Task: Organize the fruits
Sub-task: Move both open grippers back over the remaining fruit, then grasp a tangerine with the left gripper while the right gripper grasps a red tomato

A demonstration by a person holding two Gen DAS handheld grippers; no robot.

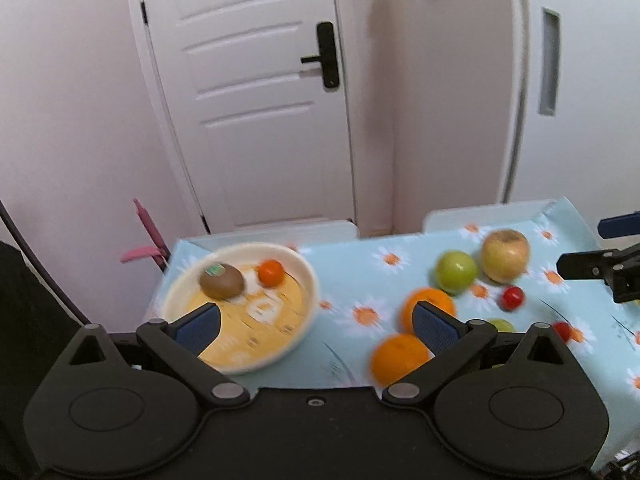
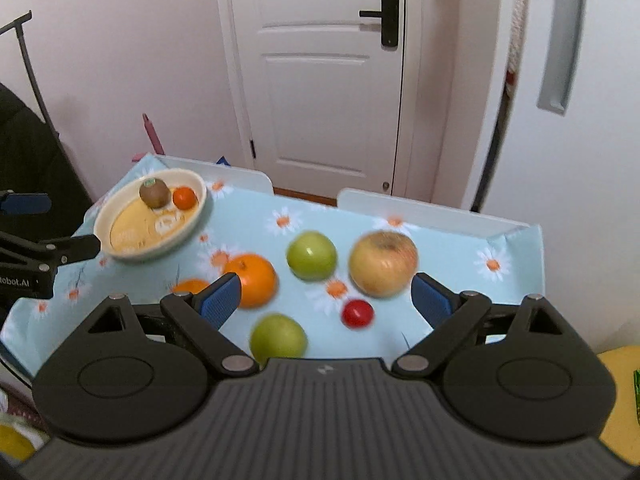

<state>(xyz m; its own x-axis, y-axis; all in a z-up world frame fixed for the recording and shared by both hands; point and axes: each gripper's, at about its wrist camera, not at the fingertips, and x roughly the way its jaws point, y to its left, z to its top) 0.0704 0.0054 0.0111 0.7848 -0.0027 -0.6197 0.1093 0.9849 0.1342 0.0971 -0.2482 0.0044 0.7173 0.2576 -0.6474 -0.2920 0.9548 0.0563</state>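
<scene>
A cream bowl [image 1: 308,280] [image 2: 200,200] at the table's left holds a kiwi [image 1: 222,281] [image 2: 154,193] and a small orange fruit [image 1: 271,272] [image 2: 185,197]. Loose on the cloth lie two oranges [image 1: 400,356] [image 2: 256,276], two green apples [image 1: 456,272] [image 2: 312,255], a yellow-red apple [image 1: 505,255] [image 2: 383,262] and small red fruits [image 1: 512,298] [image 2: 357,313]. My left gripper [image 1: 318,322] is open and empty, between bowl and oranges. My right gripper [image 2: 326,300] is open and empty, above the loose fruit.
The table [image 2: 460,320] has a light blue daisy-print cloth. Two white chair backs [image 2: 420,210] stand at its far edge, before a white door [image 2: 320,80]. A pink object [image 1: 148,240] leans by the wall on the left.
</scene>
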